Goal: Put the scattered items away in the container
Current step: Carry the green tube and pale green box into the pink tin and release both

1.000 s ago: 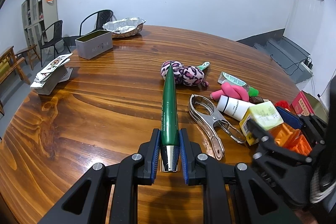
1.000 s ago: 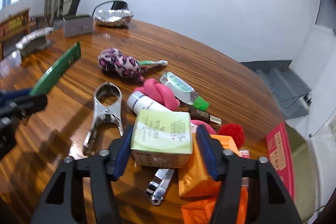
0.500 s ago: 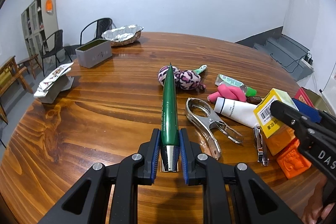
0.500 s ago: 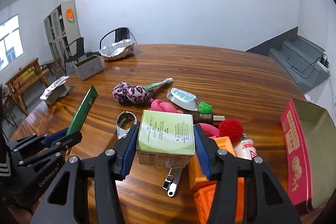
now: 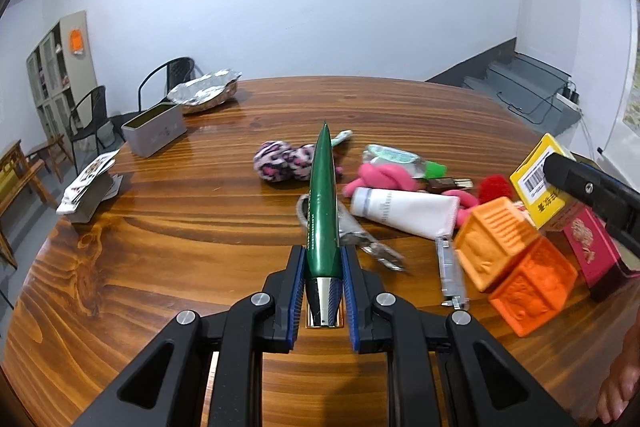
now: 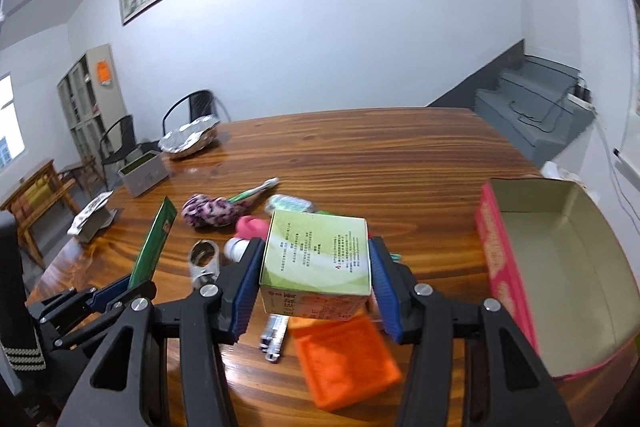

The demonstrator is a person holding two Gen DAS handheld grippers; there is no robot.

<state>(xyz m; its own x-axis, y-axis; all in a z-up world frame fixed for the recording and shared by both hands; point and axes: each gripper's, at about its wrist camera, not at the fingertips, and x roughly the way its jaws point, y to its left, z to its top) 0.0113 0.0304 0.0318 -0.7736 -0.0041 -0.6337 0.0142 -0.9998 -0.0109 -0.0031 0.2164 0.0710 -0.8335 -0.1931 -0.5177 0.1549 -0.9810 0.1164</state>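
Note:
My left gripper [image 5: 323, 291] is shut on a green tube [image 5: 323, 211] and holds it above the table, pointing forward. My right gripper [image 6: 316, 287] is shut on a green-and-yellow box [image 6: 316, 259], lifted above the pile. The open red container [image 6: 556, 267] with a pale inside stands to its right at the table edge. Scattered on the table are orange blocks [image 5: 516, 259], a white tube [image 5: 404, 211], a pink knot toy [image 5: 380, 179], a pink-black plush [image 5: 284, 163], a metal clamp [image 5: 352, 231] and a nail clipper [image 5: 450, 275].
At the far left of the table stand a grey tin [image 5: 154, 133], a foil-lined basket [image 5: 204, 93] and a card stack [image 5: 90, 187]. Chairs [image 5: 96, 119] stand beyond the table's left edge.
My right gripper has lifted the box higher and swung right, bringing the red container into full view. My left gripper has raised the green tube and shifted right, nearer the pile.

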